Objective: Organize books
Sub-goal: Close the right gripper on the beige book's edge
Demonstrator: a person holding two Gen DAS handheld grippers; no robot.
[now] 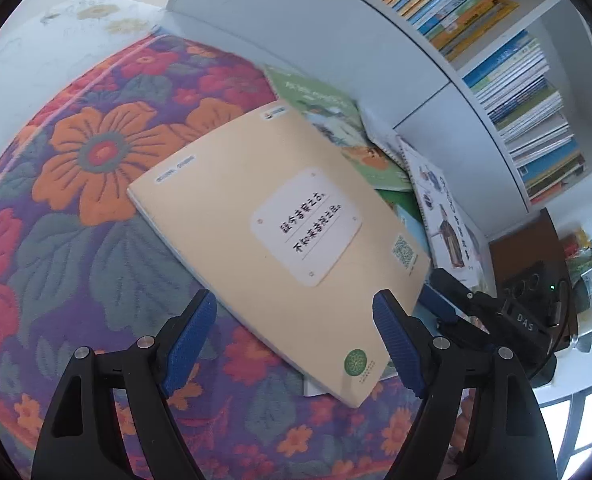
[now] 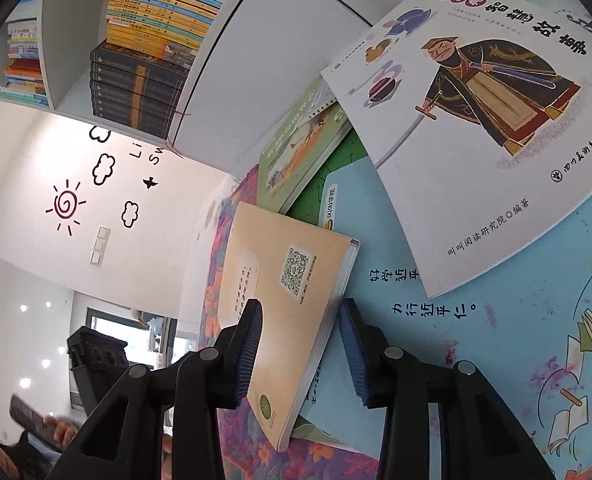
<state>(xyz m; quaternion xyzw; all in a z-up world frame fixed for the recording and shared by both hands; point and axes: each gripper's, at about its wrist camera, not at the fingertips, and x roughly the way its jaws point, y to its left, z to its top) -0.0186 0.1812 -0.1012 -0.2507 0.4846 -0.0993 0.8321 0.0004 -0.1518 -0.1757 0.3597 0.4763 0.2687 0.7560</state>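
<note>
The jaws of the right gripper [image 2: 301, 350] sit around the near edge of the tan book [image 1: 280, 236] without clearly pinching it, the left gripper [image 1: 292, 340] waits wide open above, so next comes a firm squeeze and a lift toward the far shelf [image 1: 427, 92].

A flower-patterned cloth surface [image 1: 96, 152] carries a heap of books [image 1: 379, 168] beside the white bookshelf [image 1: 435, 80].

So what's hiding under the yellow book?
The yellow book rests partly on the flowery cloth and overlaps a light blue book and a green book. Whatever else lies beneath it is covered.
</note>
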